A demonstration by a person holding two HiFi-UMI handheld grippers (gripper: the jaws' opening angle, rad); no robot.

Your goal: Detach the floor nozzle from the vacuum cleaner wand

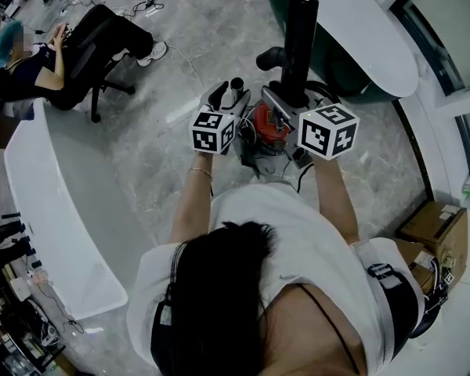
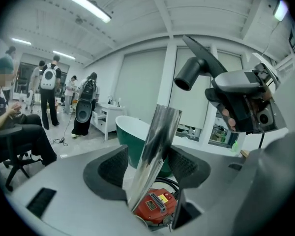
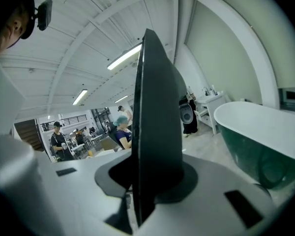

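In the head view I hold both grippers out over a red vacuum cleaner body point(image 1: 268, 128) on the floor. The chrome wand point(image 2: 157, 141) leans between the jaws of my left gripper point(image 2: 150, 168), with a gap at the left pad, so that gripper point(image 1: 229, 100) is open around the wand. My right gripper point(image 3: 152, 176) is shut on the black floor nozzle point(image 3: 157, 122). The nozzle stands upright as a dark tube point(image 1: 299, 41) above that gripper point(image 1: 290, 100). The left gripper view shows the nozzle's neck point(image 2: 189, 75) at the upper right and the red body point(image 2: 155, 205) below.
A green and white bathtub point(image 1: 352, 22) stands just behind the vacuum. A long white counter point(image 1: 55, 202) runs along the left. A person sits on an office chair point(image 1: 70, 53) at the far left. A cardboard box point(image 1: 432, 229) lies at the right.
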